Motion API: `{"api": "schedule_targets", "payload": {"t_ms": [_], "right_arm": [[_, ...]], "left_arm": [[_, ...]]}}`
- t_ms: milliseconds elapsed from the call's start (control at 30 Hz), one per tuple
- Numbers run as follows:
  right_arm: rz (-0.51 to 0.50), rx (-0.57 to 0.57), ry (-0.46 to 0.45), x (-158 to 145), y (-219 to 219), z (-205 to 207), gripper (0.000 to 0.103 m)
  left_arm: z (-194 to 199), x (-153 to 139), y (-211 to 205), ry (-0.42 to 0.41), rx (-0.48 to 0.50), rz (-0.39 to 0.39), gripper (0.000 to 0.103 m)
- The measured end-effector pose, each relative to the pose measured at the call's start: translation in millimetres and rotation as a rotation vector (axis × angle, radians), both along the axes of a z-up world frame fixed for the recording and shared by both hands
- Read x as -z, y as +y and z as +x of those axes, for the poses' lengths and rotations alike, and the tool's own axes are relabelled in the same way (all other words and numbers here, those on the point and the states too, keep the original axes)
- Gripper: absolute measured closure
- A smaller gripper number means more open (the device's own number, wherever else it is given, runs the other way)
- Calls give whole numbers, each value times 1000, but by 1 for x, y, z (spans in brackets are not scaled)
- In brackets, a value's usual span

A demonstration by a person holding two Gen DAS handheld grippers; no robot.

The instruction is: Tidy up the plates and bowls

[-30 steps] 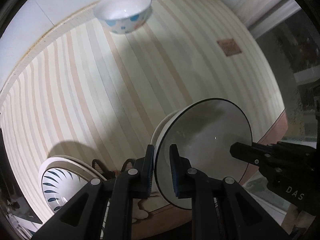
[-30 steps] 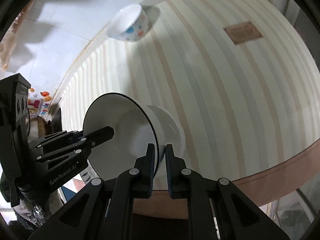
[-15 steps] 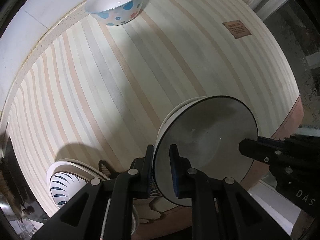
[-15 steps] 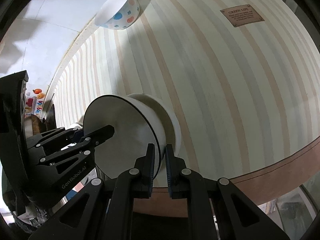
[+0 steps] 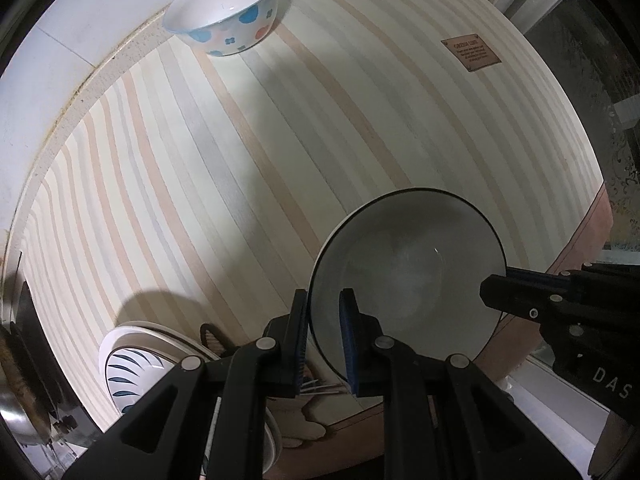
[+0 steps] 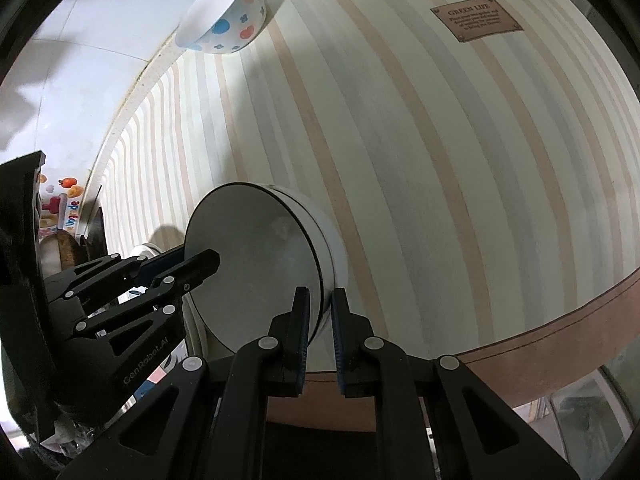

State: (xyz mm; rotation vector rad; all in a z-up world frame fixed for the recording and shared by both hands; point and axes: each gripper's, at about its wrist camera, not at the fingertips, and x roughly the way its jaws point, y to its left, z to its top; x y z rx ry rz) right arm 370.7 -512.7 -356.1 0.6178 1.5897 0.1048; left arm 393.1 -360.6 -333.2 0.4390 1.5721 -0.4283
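A white bowl with a thin black rim (image 5: 404, 280) (image 6: 256, 264) is held above the striped tablecloth (image 5: 240, 160) by both grippers. My left gripper (image 5: 323, 308) is shut on its left rim. My right gripper (image 6: 320, 308) is shut on its opposite rim and shows at the right of the left wrist view (image 5: 520, 292). A white bowl with blue and red spots (image 5: 224, 12) (image 6: 224, 20) stands at the far edge of the table by the wall. A stack of white plates with a blue leaf pattern (image 5: 132, 364) lies at the near left.
A brown label (image 5: 472, 52) (image 6: 476, 18) is sewn to the cloth at the far right. The table's brown front edge (image 6: 540, 344) runs close below the grippers. Cluttered items and a colourful package (image 6: 60, 208) stand at the left.
Both grippers have carried the black-rimmed bowl forward over the table, toward the spotted bowl, which now looks larger. Both grips are unchanged.
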Motion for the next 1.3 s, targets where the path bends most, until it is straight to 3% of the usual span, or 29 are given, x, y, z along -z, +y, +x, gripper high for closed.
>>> {"api": "schedule_targets", "payload": {"t_ms": [333, 567, 633, 700, 800, 967, 1067, 1300], "right_arm": [[24, 6, -15, -9, -7, 2, 88], [51, 19, -126, -61, -21, 23, 87], [44, 14, -158, -72, -24, 38, 78], [48, 11, -188, -80, -28, 57, 61], [46, 18, -225, -81, -33, 94, 58], [28, 12, -243, -51, -36, 173, 58], [45, 31, -239, -28, -39, 212, 58], [63, 59, -196, 14, -41, 275, 58]], "left_arm": [[-2, -33, 12, -52, -16, -40, 89], [27, -80, 28, -101, -110, -143, 87], [48, -88, 34, -96, -159, -192, 81], [74, -90, 42, -101, -217, -221, 77], [122, -79, 57, -86, -326, -258, 77], [193, -37, 72, -28, -469, -278, 77], [217, -15, 73, 23, -502, -291, 77], [248, 21, 58, 39, -491, -245, 77]]}}
